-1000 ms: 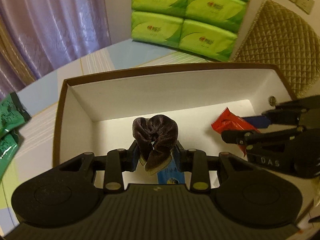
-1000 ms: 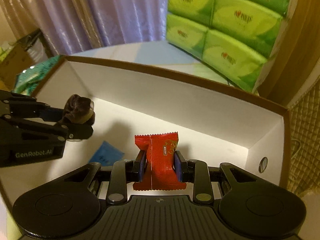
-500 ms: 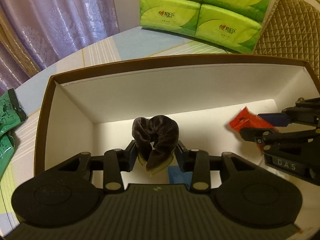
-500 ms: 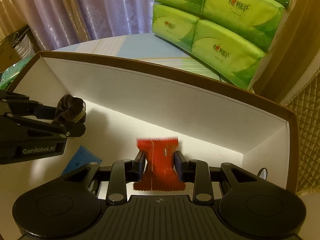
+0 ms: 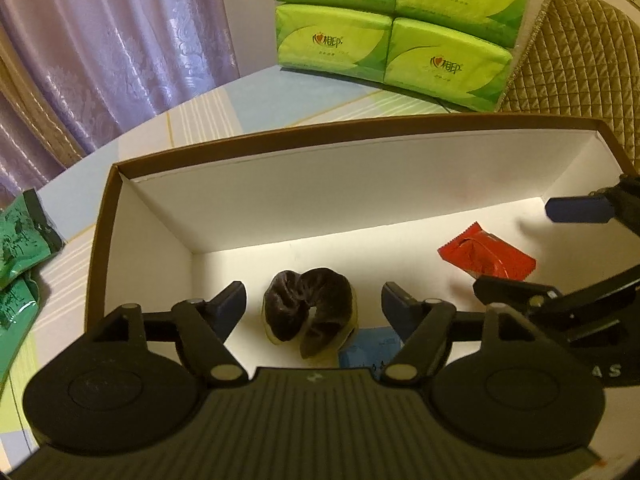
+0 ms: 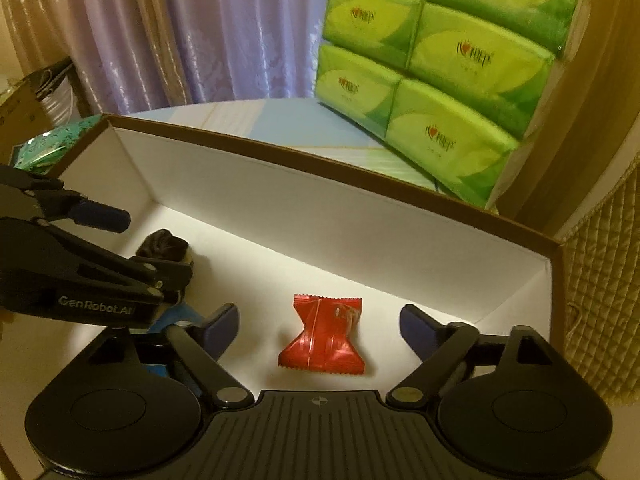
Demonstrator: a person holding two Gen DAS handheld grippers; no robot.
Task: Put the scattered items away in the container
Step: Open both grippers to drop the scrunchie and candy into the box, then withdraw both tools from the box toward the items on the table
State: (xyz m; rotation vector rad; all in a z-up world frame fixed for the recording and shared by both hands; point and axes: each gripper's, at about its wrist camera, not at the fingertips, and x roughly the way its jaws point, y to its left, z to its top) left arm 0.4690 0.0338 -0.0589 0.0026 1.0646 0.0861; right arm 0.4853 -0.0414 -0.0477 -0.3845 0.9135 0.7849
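Both claws are hanging spread wide and holding nothing, left claw [image 5: 313, 305] over the squishy dark scrunchie [image 5: 309, 313] and right claw [image 6: 319, 323] over the light, crinkly red candy [image 6: 323, 337], both sitting inside the box [image 5: 280, 184], probably easiest pinched mid-body.

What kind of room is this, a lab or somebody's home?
Most likely a home, perhaps a dining corner. Shiny lilac curtains hang behind a pastel striped tablecloth, a bulk pack of green tissue packets stands on it, and a quilted tan chair back sits beside it.
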